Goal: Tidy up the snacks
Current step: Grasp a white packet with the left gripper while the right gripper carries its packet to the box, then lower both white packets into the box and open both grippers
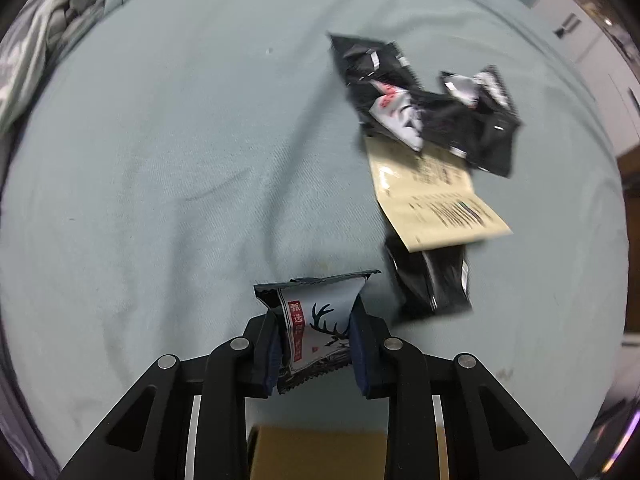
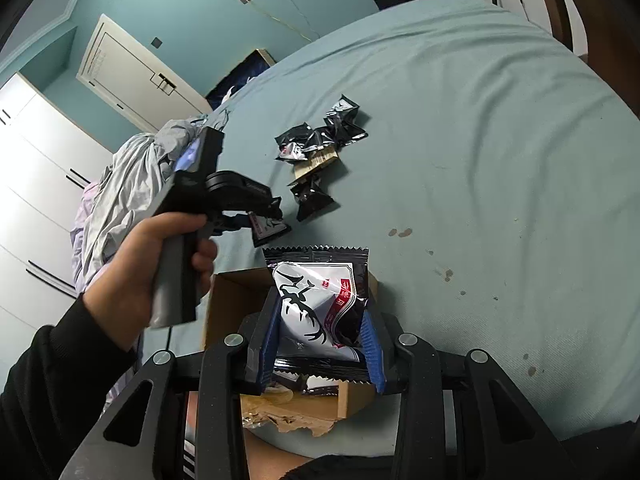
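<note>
- Nearest the right wrist camera, the right gripper (image 2: 318, 344) pinches a glossy black-and-white plastic snack packet printed with a deer (image 2: 320, 308), blue pads pressed into both its sides; the packet hangs directly over the open brown cardboard box (image 2: 236, 300).
- Beyond the box's far edge, the left gripper (image 1: 316, 344) points down at the bed and is clamped on a second deer-printed black-and-white packet (image 1: 316, 320), its pads denting the wrapper's sides. Whether that packet has left the sheet I cannot tell.
- A person's left hand (image 2: 156, 264), in a black sleeve (image 2: 52, 380), holds that gripper's handle just left of the box.
- Farther from the box, a loose heap of crinkled black foil snack packets (image 2: 320, 136) lies on the pale blue-green bedsheet (image 2: 480, 140), with a flat cream paper sachet (image 1: 436, 196) between them and one more black packet (image 1: 432, 284) on the box side of the heap.
- Left of the box and well apart from it, a rumpled grey quilt (image 2: 124, 184) is bunched up.
- Judged step: gathering packets into the box, both grippers loaded, several packets remaining.
- Next move, likely: the right jaws spread to drop their packet in, then the left gripper lifts and carries its packet back over the box rim; the slippery wrapper calls for a steady squeeze.
</note>
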### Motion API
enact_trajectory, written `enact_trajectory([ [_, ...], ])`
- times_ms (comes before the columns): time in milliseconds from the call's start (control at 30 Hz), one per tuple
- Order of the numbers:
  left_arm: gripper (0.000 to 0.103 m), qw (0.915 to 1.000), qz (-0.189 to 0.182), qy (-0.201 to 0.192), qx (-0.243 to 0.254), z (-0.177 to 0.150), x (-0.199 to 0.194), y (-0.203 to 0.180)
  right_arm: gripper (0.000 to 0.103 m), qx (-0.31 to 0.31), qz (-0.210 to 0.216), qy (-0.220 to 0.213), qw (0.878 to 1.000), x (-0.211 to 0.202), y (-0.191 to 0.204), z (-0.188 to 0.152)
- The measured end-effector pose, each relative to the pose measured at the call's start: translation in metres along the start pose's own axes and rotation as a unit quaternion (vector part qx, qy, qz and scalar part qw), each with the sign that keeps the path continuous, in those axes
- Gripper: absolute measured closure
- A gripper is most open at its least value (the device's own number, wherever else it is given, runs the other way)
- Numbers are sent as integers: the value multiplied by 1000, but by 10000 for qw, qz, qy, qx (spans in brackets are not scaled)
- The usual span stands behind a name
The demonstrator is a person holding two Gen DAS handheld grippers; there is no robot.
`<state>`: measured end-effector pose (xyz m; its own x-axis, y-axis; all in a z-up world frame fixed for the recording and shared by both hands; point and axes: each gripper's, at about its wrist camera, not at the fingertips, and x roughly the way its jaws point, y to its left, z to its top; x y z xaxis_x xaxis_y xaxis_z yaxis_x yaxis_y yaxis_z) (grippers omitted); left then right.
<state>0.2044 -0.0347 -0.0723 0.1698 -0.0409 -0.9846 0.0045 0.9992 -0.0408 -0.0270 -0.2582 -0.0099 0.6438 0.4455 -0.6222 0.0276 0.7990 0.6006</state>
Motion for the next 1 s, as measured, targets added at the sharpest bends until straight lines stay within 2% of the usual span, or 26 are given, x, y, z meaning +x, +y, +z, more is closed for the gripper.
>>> enact_trajectory([
  [167,76,9966,14,-513,638,-32,-53,-3,68,19,5,-12,10000,1,-1,-1],
  [267,76,9925,-381,-656,960,-58,-88,6,68,56,-41,-79,9999,-3,-1,-1],
  [367,76,9868,-542,-707,1352,-81,-107,10,68,-6,-59,-255,9997,-9,2,-3],
  [500,76,9758,-703,-910,1859,-122,-120,4,68,-143,-175,-265,9994,-8,9,-7],
  [633,76,9557,-1153,-1398,2321,-163,-123,10,68,-195,-207,-263,9993,-9,12,-9],
  [667,76,9537,-1226,-1468,2319,-168,-119,13,68,-217,-205,-271,9992,-10,13,-9],
  [767,76,9598,-1087,-1311,2230,-172,-101,14,68,-312,-186,-295,9989,-9,17,-10],
  [867,75,9569,-1055,-1510,2247,-174,-101,15,68,-401,-230,-249,9986,-5,19,-8],
  [933,64,9562,-1179,-1478,2234,-173,-100,14,68,-494,-334,-259,9979,-4,21,-8],
  [967,44,9553,-1254,-1494,2221,-173,-101,14,68,-515,-349,-247,9978,-3,22,-9],
  [1000,29,9549,-1237,-1597,2175,-174,-103,15,68,-529,-338,-233,9978,-4,23,-9],
])
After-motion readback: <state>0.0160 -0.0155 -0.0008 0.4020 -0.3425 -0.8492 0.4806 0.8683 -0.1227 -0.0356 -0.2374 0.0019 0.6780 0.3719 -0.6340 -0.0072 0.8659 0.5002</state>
